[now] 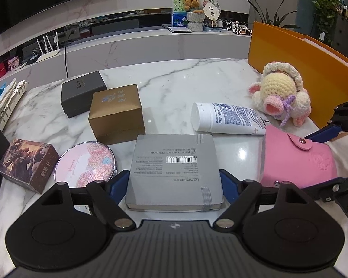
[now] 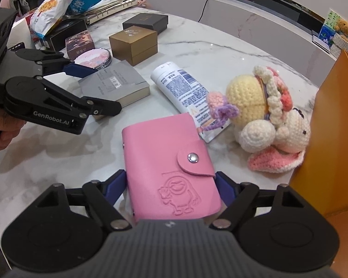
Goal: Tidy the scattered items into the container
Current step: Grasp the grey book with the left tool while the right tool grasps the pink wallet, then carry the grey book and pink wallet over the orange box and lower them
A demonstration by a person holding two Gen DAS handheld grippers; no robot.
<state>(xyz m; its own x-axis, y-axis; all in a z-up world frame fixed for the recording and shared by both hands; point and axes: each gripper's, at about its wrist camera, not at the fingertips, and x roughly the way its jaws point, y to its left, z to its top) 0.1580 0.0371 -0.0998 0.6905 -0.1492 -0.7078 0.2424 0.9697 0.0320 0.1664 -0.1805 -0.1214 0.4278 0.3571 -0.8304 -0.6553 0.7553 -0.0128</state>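
Observation:
A grey painting notebook (image 1: 174,169) lies flat on the marble table (image 1: 174,85). My left gripper (image 1: 175,184) straddles its near end, and its blue pads (image 1: 120,181) press the notebook's two long sides. The same gripper (image 2: 92,88) shows in the right wrist view, one finger on each side of the notebook (image 2: 113,83). A pink snap-button card wallet (image 2: 171,169) lies flat nearer the right. My right gripper (image 2: 170,185) is shut across it, blue pads (image 2: 223,181) against both edges. The orange container (image 2: 331,139) stands at the table's right edge.
A white tube (image 2: 183,90) and a crocheted doll (image 2: 266,115) lie between the wallet and the container. A gold box (image 1: 116,113), a dark box (image 1: 83,92), a round pink tin (image 1: 85,164) and a picture box (image 1: 27,164) sit left. A person's hand (image 2: 2,134) holds the left gripper.

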